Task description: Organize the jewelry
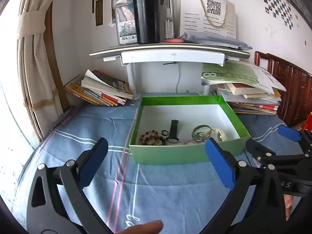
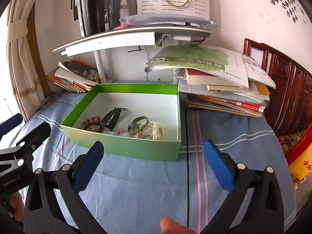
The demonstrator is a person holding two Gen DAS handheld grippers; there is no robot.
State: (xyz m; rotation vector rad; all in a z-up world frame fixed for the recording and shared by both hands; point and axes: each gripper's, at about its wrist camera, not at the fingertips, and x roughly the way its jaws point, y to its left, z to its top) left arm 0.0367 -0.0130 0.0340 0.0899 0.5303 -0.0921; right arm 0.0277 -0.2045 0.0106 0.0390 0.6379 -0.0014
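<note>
A green box (image 1: 181,154) (image 2: 124,146) with a white inside stands on the blue cloth. In it lie a brown bead bracelet (image 1: 151,136) (image 2: 91,123), a black watch (image 1: 173,131) (image 2: 111,117), a small black ring (image 1: 165,132), a silver watch (image 1: 200,133) (image 2: 137,124) and a white watch (image 1: 219,133) (image 2: 154,131). My left gripper (image 1: 156,163) is open and empty, in front of the box. My right gripper (image 2: 154,165) is open and empty, in front of the box's right corner. Each gripper shows at the edge of the other's view.
Book stacks lie behind the box at the left (image 1: 101,91) (image 2: 76,78) and right (image 1: 249,95) (image 2: 224,89). A white shelf (image 1: 171,53) above holds a black tumbler (image 1: 146,17) and a paper bag (image 1: 208,13). A wooden headboard (image 2: 282,89) stands at right.
</note>
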